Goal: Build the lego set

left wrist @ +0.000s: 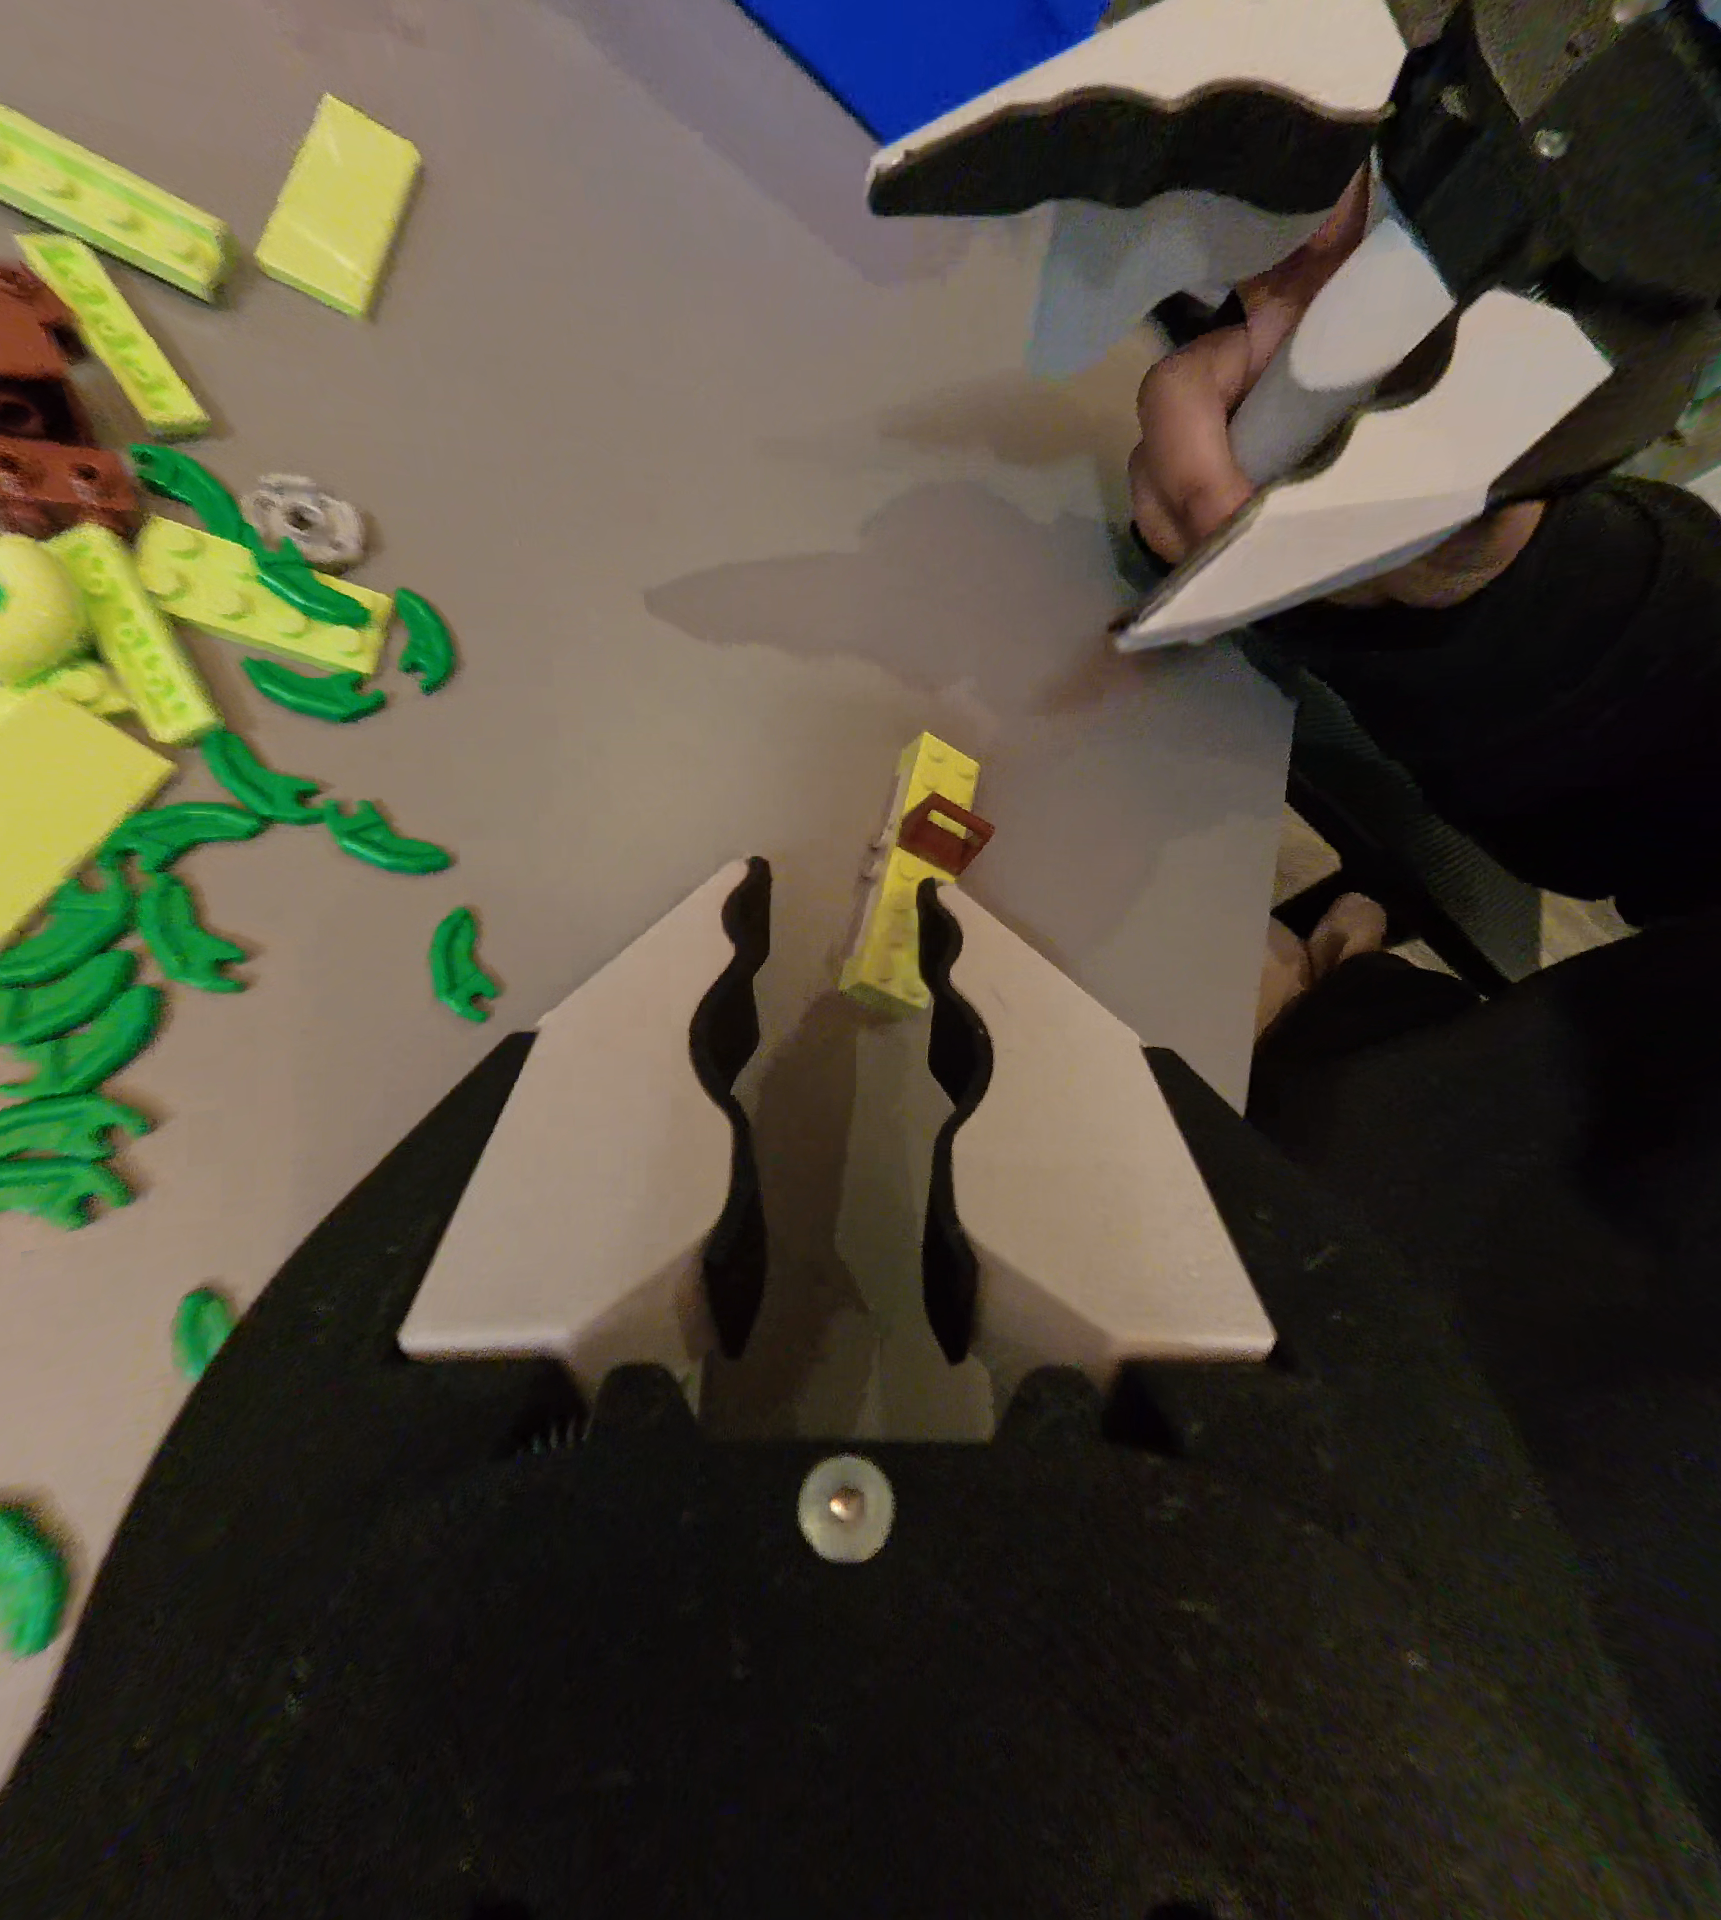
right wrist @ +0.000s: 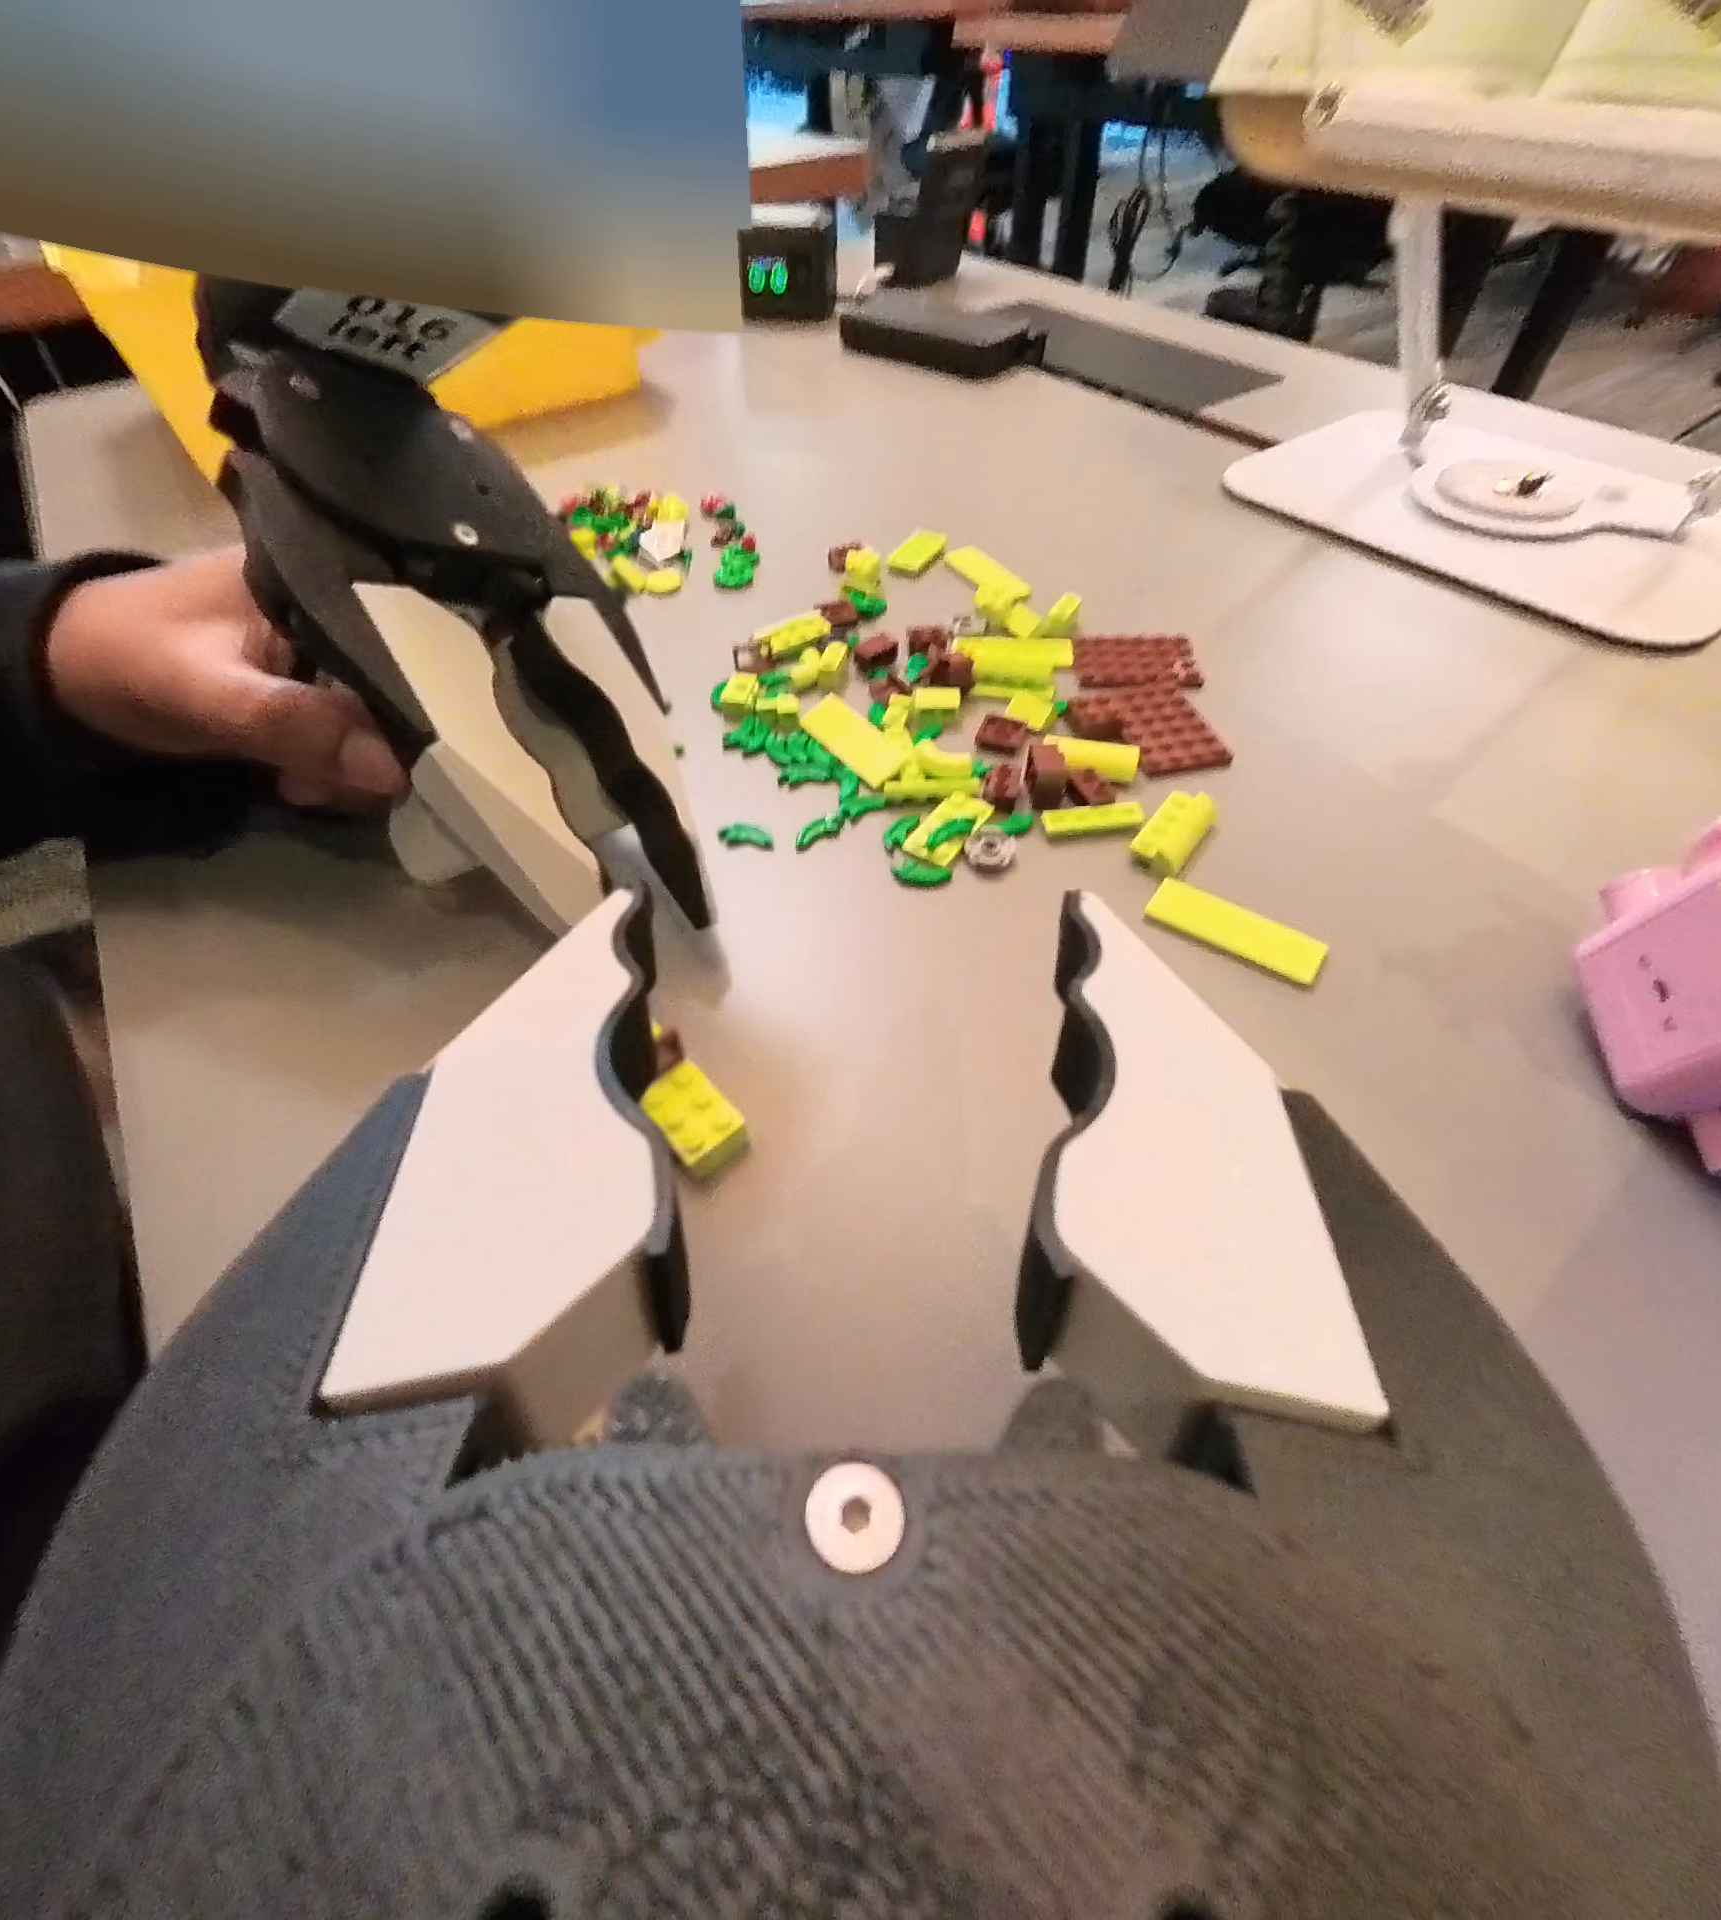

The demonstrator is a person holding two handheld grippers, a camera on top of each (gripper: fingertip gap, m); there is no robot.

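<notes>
Left tongs [left wrist: 840, 883], parted w/ nothing between them, hover over a lime brick [left wrist: 913, 883] w/ a brown clip [left wrist: 947, 834] lying on the grey surface [left wrist: 627, 416]; right tongs [right wrist: 856, 914], spread wide and empty, wait nearby, apparently ready to assist. Loose-piece pile [right wrist: 949, 717] at 12 o'clock.

The left gripper [left wrist: 843, 883] hangs over the grey surface [left wrist: 627, 436], fingers [left wrist: 742, 935] slightly parted and empty, beside a lime brick [left wrist: 923, 831] bearing a small brown piece [left wrist: 947, 834]. Green leaves [left wrist: 181, 935] lie scattered left.
</notes>
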